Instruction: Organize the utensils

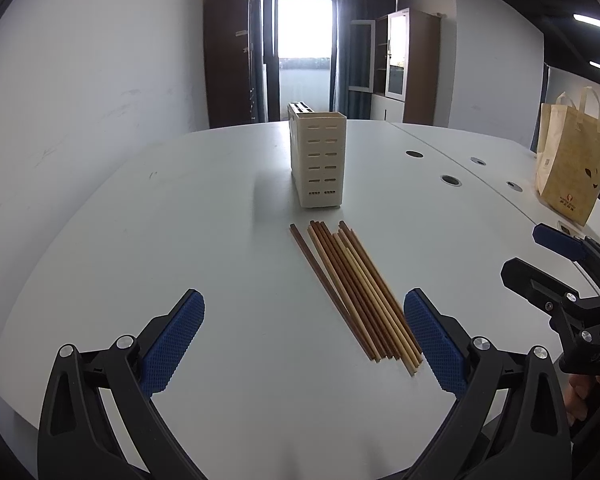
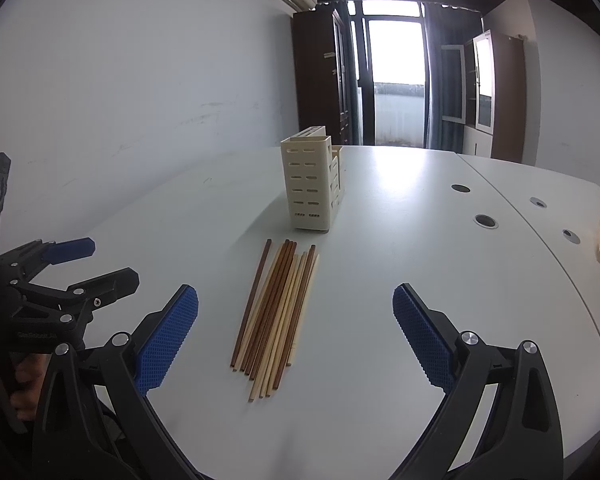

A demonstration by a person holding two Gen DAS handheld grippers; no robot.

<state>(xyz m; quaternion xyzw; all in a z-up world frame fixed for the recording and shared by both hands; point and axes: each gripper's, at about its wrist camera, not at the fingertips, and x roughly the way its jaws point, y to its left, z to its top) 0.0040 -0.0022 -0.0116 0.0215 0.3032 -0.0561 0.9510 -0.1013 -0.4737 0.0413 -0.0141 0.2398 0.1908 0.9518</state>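
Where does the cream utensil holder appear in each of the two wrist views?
Left wrist view: the holder stands upright at upper centre, just beyond the far ends of the chopsticks, between the open fingers of the left gripper.
Right wrist view: the holder stands upright at centre, slightly left, beyond the chopsticks.
Shared landmark: the bright glass door behind the holder.
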